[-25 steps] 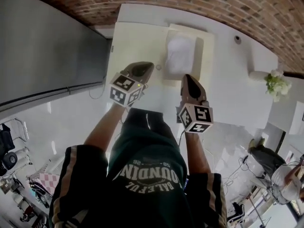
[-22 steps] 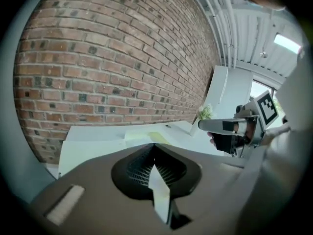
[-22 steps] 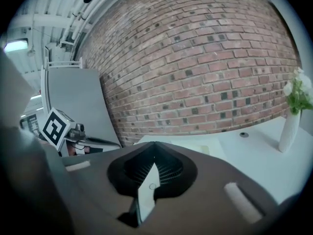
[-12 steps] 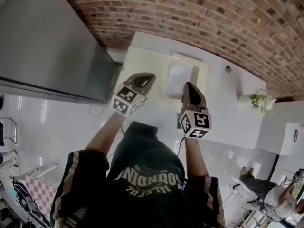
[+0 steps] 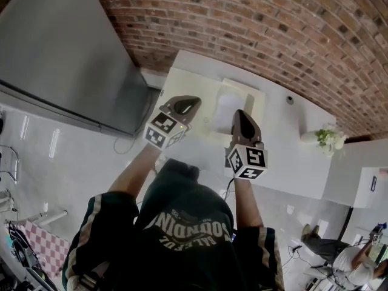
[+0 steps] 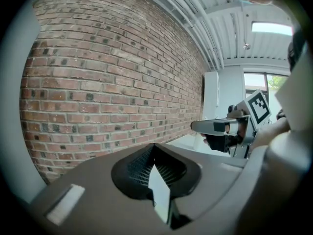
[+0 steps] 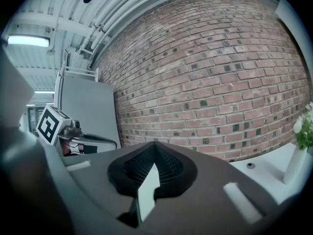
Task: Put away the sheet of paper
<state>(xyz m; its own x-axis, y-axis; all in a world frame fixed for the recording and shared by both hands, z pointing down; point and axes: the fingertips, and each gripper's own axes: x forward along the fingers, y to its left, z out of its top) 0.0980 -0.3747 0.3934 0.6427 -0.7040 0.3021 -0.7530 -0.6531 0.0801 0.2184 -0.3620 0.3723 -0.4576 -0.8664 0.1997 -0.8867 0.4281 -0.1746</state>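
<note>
A white sheet of paper (image 5: 225, 107) lies on a cream folder (image 5: 251, 96), which rests on the white table (image 5: 285, 144) against the brick wall. My left gripper (image 5: 191, 101) is held up in the air left of the paper, shut and empty. My right gripper (image 5: 240, 114) hangs over the paper's near right part, also shut and empty, and hides some of the sheet. In the left gripper view the closed jaws (image 6: 154, 147) face the brick wall, with the right gripper (image 6: 215, 127) beside them. The right gripper view shows its shut jaws (image 7: 155, 146) and the left gripper (image 7: 90, 139).
A tall grey cabinet (image 5: 60, 59) stands left of the table. A cream mat (image 5: 182, 83) lies under the folder. A white vase with flowers (image 5: 327, 139) and a small round object (image 5: 290, 100) sit at the table's right. The brick wall (image 5: 273, 23) runs behind.
Both grippers have risen away from the table, still shut and empty. The head view has tilted up, so more brick wall shows and the table looks smaller.
</note>
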